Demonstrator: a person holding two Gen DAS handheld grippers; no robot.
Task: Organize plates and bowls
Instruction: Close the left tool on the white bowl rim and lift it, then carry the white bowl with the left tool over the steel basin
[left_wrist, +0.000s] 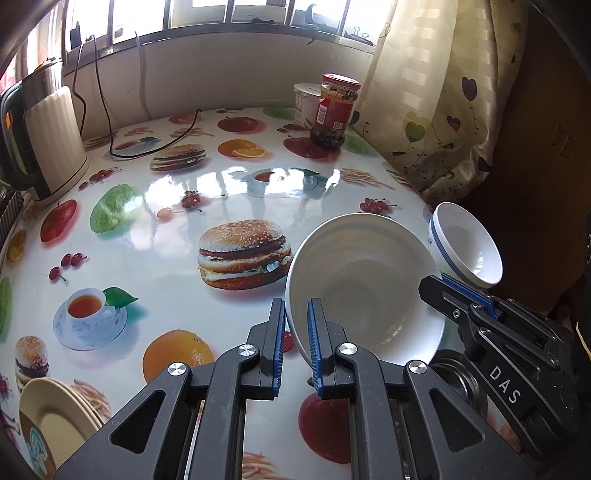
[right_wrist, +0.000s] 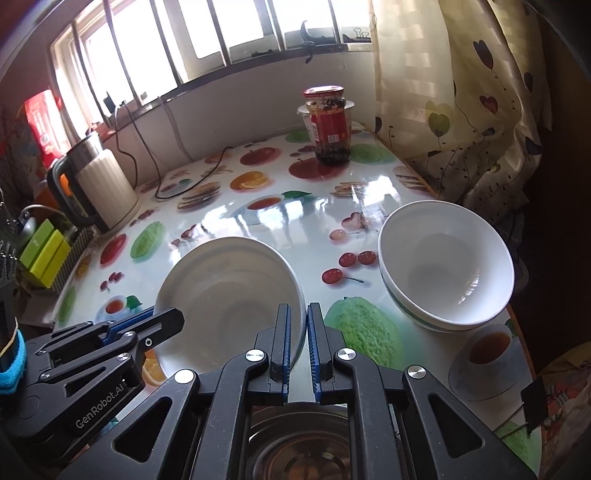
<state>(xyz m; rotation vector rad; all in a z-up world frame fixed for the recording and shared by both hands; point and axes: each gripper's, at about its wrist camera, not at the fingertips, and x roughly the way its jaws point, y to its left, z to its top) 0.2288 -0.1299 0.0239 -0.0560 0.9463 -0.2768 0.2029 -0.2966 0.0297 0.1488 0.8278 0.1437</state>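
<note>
Both claws pinch the rim of one tilted white bowl (left_wrist: 364, 291).
Left claw (left_wrist: 296, 347) and right claw (right_wrist: 306, 345) grip opposite edges; stacked bowls (right_wrist: 447, 266) sit right, near the surface (left_wrist: 155, 229) edge; open room ahead.

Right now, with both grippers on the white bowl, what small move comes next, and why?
Probably swing the white bowl right toward the stacked bowls: left gripper and right gripper both clamp its rim, tilted off the table.

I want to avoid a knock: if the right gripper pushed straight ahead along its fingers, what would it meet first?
The right gripper is already shut on the white bowl rim; beyond lies bare tablecloth, then probably the jar, though depth is unclear.
</note>
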